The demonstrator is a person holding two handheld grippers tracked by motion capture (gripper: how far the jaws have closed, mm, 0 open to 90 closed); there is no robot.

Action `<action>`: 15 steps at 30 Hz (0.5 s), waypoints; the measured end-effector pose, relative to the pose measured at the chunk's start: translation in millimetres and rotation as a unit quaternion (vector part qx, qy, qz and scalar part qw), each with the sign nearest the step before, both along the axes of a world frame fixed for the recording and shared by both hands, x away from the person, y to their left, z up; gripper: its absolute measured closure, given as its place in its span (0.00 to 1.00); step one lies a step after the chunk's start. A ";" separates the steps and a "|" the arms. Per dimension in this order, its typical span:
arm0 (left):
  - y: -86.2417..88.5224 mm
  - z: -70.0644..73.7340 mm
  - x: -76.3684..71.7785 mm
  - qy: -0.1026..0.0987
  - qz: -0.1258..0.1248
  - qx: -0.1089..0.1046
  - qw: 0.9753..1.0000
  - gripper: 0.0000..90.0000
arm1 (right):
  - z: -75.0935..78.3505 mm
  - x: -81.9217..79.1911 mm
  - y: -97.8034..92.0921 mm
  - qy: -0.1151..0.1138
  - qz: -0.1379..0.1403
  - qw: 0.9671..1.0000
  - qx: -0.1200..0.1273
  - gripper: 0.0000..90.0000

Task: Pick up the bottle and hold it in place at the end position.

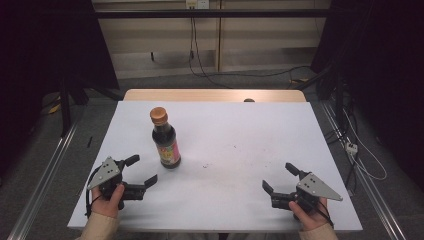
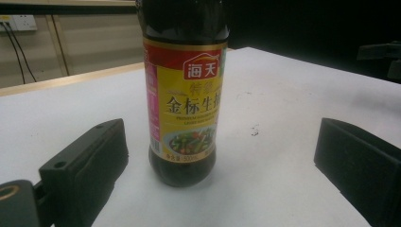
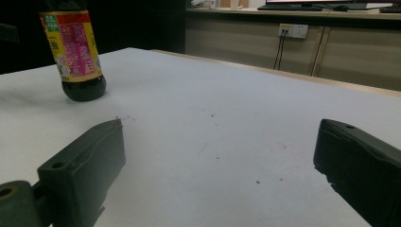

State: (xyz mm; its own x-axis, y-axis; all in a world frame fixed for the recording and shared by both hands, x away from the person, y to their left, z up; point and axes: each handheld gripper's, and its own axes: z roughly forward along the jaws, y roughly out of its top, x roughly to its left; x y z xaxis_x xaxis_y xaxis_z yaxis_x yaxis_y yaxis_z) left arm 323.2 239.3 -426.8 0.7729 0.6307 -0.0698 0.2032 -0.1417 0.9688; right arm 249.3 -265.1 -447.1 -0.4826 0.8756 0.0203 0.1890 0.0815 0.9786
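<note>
A dark soy sauce bottle with an orange cap and a yellow-red label stands upright on the white table, left of centre. My left gripper rests near the front left edge, open, jaws aimed at the bottle a short way ahead. In the left gripper view the bottle stands between and beyond the spread jaws, untouched. At the front right my right gripper is open with nothing between its jaws. The right gripper view has the bottle far off at upper left.
The table's wooden far edge borders a floor with cables. Metal rails run along both sides of the table. A wall socket sits on the cabinet front behind. Small dark specks mark the tabletop near the middle.
</note>
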 end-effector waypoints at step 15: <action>-6.0 2.6 2.0 -0.002 0.012 -0.020 1.000 0.02 | 0.5 -0.7 0.5 -0.001 0.001 1.000 0.000 0.03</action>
